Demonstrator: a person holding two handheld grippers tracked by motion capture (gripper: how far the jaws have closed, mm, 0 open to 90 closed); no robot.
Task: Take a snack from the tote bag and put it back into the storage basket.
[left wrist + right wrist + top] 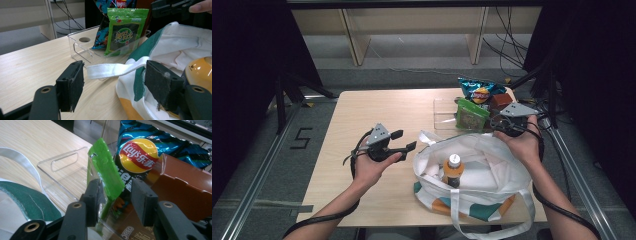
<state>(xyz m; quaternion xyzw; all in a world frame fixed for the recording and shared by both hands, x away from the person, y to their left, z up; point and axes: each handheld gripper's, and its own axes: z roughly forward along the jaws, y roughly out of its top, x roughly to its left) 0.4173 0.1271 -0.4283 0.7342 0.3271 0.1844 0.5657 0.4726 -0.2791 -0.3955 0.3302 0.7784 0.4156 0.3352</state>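
Two claws stood apart: right claw (113, 202) w/ jaws around thin green foil snack packet (106, 173), unpinched; should've squared on its edge before clamping. Left claw (117, 85) idle, wide.

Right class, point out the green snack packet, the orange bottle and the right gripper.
green snack packet (124, 31), left gripper view, front label.
orange bottle (453, 171), high view, its body.
right gripper (115, 202), right gripper view, between its fingertips.
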